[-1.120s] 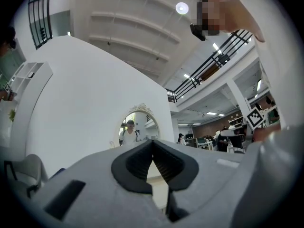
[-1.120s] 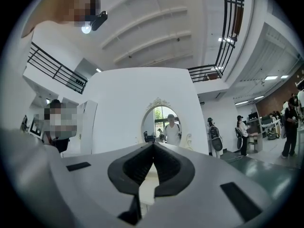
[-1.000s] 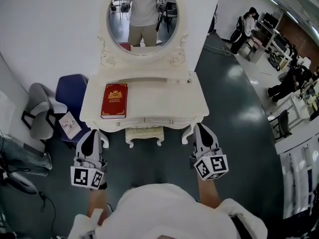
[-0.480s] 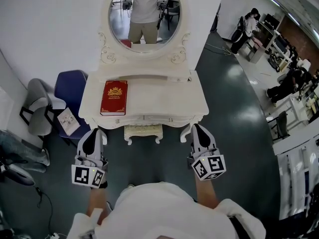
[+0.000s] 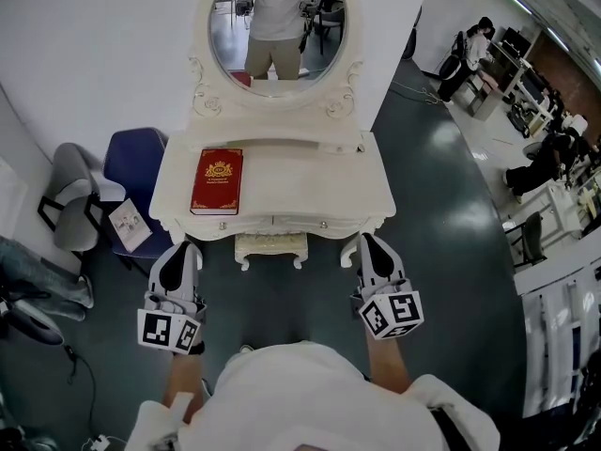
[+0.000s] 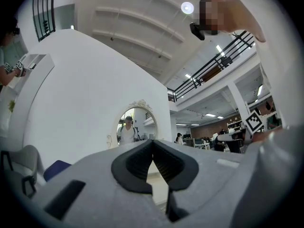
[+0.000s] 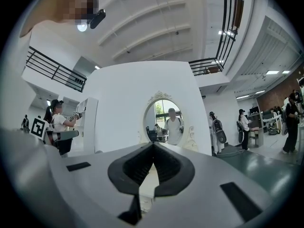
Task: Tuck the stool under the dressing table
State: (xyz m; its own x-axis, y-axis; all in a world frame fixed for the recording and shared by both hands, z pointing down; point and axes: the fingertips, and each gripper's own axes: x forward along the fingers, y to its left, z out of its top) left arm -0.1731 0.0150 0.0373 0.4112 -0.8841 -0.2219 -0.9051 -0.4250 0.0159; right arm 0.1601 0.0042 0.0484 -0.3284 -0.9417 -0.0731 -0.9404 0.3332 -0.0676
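Cream-white and carved, the dressing table (image 5: 300,191) stands against the wall with its oval mirror (image 5: 277,26) above it, and a red book (image 5: 217,180) lies on the left part of its surface. The stool (image 5: 270,248) sits under the dressing table between the front legs, with only its front edge and short legs showing. The left gripper (image 5: 177,256) and the right gripper (image 5: 368,250) hover near the two front corners, each well apart from the stool. On both, the fingers are pressed together with nothing between them. A blue chair (image 5: 131,163) carrying a booklet (image 5: 127,224) and a grey chair (image 5: 68,191) stand to the left.
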